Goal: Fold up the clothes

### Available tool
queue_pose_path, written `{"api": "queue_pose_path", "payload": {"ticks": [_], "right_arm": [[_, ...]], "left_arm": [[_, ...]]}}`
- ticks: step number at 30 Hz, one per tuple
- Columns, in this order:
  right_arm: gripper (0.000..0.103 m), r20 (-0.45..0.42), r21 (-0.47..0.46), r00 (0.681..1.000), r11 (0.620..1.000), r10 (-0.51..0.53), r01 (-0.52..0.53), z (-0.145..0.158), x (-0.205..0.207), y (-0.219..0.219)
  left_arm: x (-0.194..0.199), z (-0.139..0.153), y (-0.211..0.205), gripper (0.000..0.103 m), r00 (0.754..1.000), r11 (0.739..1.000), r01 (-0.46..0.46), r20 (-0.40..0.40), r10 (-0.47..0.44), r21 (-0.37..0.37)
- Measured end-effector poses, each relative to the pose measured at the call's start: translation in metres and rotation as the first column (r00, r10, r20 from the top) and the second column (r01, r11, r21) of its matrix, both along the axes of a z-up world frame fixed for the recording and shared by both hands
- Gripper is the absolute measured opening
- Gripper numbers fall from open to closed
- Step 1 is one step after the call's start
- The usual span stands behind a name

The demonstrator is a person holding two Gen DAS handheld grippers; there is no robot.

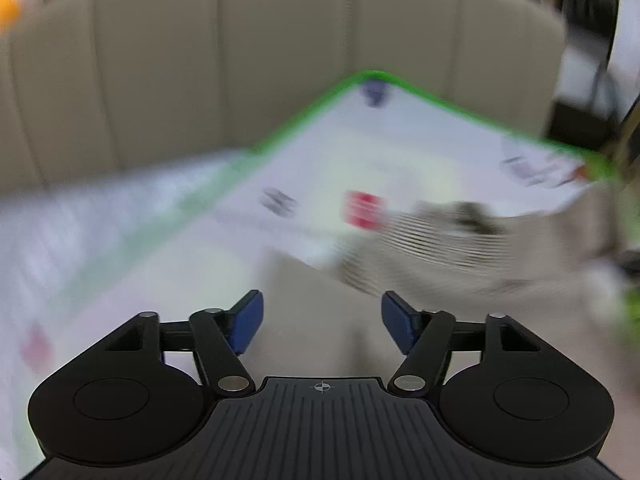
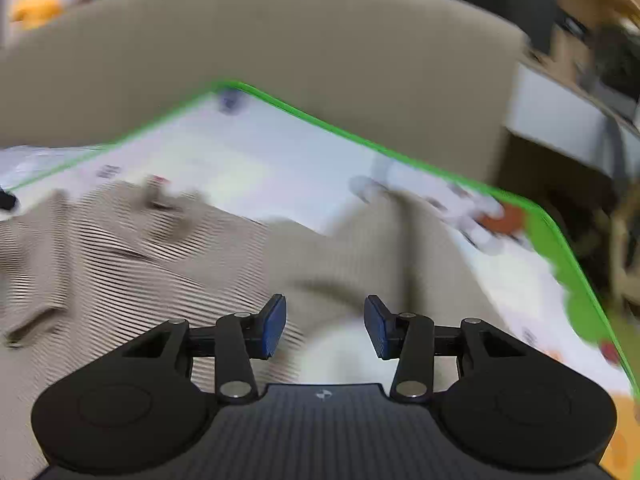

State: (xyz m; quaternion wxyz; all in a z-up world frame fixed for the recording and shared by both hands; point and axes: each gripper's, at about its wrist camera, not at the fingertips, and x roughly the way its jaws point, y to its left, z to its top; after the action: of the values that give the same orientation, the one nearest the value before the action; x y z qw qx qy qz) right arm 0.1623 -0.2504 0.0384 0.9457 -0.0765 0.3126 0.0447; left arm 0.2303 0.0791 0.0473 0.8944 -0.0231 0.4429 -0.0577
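Across the green-edged play mat [image 2: 280,152], before a beige sofa back [image 2: 280,32]: striped beige garment [image 2: 120,248], rumpled, spreading left to right. Directly under right gripper [image 2: 325,326], jaws wide, empty. Off to the right of left gripper [image 1: 322,322], likewise wide, empty, over mat.

Green-edged play mat [image 2: 304,168] (printed white) carries a beige striped garment [image 2: 132,264]
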Motion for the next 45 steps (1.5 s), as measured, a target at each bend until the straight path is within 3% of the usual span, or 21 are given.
{"api": "queue_pose_path", "payload": {"ticks": [2,4,6,9,12,14,16,17,21,24,26,27,31,36,38,40,42,44,45], "right_arm": [[0.04,0.015,0.013,0.998,0.998,0.058,-0.058,0.002,0.014,0.025],[0.039,0.023,0.03,0.994,0.994,0.105,-0.106,0.001,0.038,0.05],[0.031,0.015,0.022,0.987,0.987,0.16,-0.161,-0.002,0.064,0.075],[0.014,-0.1,-0.01,0.957,0.961,0.273,-0.275,-0.016,0.101,0.107],[0.011,-0.228,-0.17,0.914,0.91,0.337,-0.378,-0.042,0.13,0.131],[0.006,-0.201,-0.362,0.931,0.86,0.304,-0.359,-0.051,0.151,0.137],[0.002,-0.164,-0.533,0.961,0.8,0.222,-0.275,-0.053,0.182,0.135],[0.003,-0.135,-0.538,0.974,0.812,0.183,-0.227,-0.046,0.188,0.13],[0.006,-0.031,-0.333,0.996,0.939,0.078,-0.084,0.002,0.182,0.101],[0.021,-0.068,-0.101,0.995,0.991,0.079,-0.085,0.02,0.126,0.08],[0.033,-0.118,-0.005,0.99,0.997,0.077,-0.078,0.019,0.078,0.064],[0.034,-0.141,0.033,0.987,0.997,0.076,-0.072,0.017,0.054,0.056],[0.035,-0.264,0.119,0.964,0.993,0.017,0.015,0.002,-0.022,0.03],[0.036,-0.355,0.08,0.935,0.996,-0.008,0.039,-0.015,-0.067,0.016],[0.044,-0.368,0.081,0.93,0.996,-0.013,0.046,-0.019,-0.077,0.012],[0.044,-0.394,0.123,0.919,0.991,0.006,0.046,-0.027,-0.082,0.007],[0.035,-0.412,0.16,0.91,0.987,0.043,0.025,-0.035,-0.088,0.004],[0.017,-0.403,0.177,0.908,0.983,0.118,-0.049,-0.038,-0.097,0.009],[0.016,-0.402,0.192,0.904,0.979,0.146,-0.072,-0.038,-0.1,0.01]], "left_arm": [[-0.024,-0.002,-0.006,0.093,0.999,0.997,-0.007,-0.047,0.003,-0.083],[-0.047,-0.003,-0.013,0.094,0.996,0.986,-0.018,-0.094,0.003,-0.165],[-0.071,-0.005,-0.019,0.095,0.99,0.969,-0.033,-0.141,-0.002,-0.245],[-0.095,-0.011,-0.025,0.096,0.98,0.943,-0.047,-0.196,-0.019,-0.329],[-0.092,-0.027,-0.023,0.096,0.976,0.944,-0.026,-0.214,-0.048,-0.33],[-0.09,-0.037,-0.021,0.103,0.972,0.944,-0.012,-0.226,-0.067,-0.331],[-0.088,-0.048,-0.019,0.103,0.968,0.943,0.002,-0.238,-0.085,-0.332],[-0.087,-0.053,-0.018,0.103,0.965,0.943,0.009,-0.243,-0.095,-0.332],[-0.086,-0.057,-0.008,0.103,0.963,0.924,0.007,-0.245,-0.108,-0.382],[-0.082,-0.055,0.007,0.103,0.963,0.891,-0.027,-0.25,-0.098,-0.453],[-0.08,-0.05,0.019,0.103,0.968,0.875,-0.047,-0.236,-0.078,-0.481],[-0.079,-0.045,0.022,0.103,0.974,0.878,-0.042,-0.214,-0.069,-0.476],[-0.079,-0.016,0.027,0.103,0.994,0.943,-0.004,-0.101,-0.032,-0.333],[-0.083,-0.028,0.015,0.103,0.975,0.975,-0.017,-0.218,-0.033,-0.221],[-0.092,-0.035,0.005,0.103,0.96,0.981,0.014,-0.272,-0.067,-0.192],[-0.104,-0.04,-0.011,0.102,0.955,0.99,0.065,-0.279,-0.098,-0.125],[-0.114,-0.04,-0.02,0.096,0.954,0.993,0.101,-0.277,-0.115,-0.064],[-0.122,-0.039,-0.025,0.085,0.95,0.993,0.113,-0.289,-0.116,-0.025],[-0.126,-0.038,-0.027,0.077,0.948,0.993,0.119,-0.296,-0.116,-0.006]]}}
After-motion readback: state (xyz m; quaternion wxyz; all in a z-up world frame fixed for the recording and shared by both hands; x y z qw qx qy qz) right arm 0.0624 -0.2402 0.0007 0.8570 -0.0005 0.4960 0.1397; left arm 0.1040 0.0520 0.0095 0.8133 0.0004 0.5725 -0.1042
